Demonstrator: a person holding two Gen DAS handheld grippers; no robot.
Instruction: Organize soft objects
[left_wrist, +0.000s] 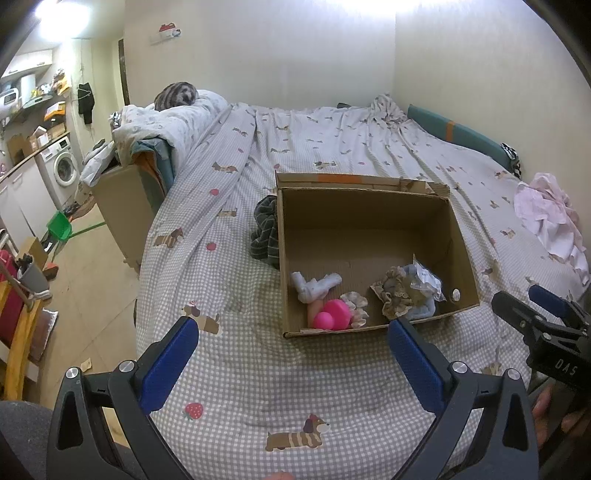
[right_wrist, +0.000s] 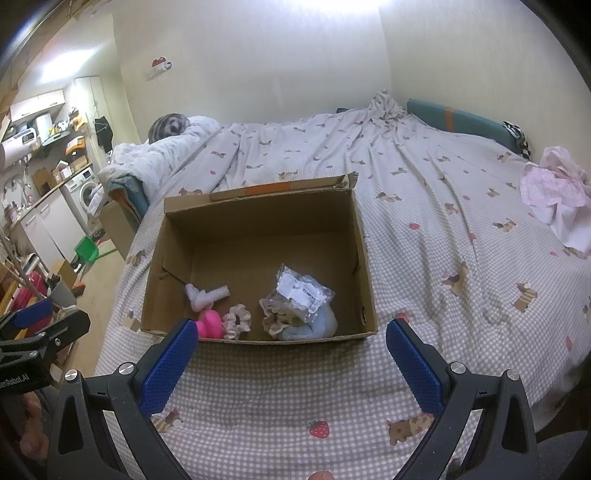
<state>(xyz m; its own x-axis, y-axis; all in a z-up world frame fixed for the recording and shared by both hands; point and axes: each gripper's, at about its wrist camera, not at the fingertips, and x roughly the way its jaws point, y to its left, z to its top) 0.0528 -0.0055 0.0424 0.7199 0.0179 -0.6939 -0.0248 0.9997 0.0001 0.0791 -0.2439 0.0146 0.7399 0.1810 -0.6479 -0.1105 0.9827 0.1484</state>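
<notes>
An open cardboard box (right_wrist: 258, 236) sits on the bed, holding white socks (right_wrist: 205, 294), a pink plush (right_wrist: 210, 324), a cream scrunchie (right_wrist: 238, 320) and a blue cloth (right_wrist: 317, 325). Pink clothing (right_wrist: 557, 192) lies crumpled at two o'clock.

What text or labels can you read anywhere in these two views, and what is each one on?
"DAS" on the right gripper body, seen from the left wrist view; the letters look turned, so this reading is unsure.
"enRobot.AI" on the left gripper body in the right wrist view, its start cut off by the frame edge.
The white label on the plastic packet in the cardboard box has print too small to read.
</notes>
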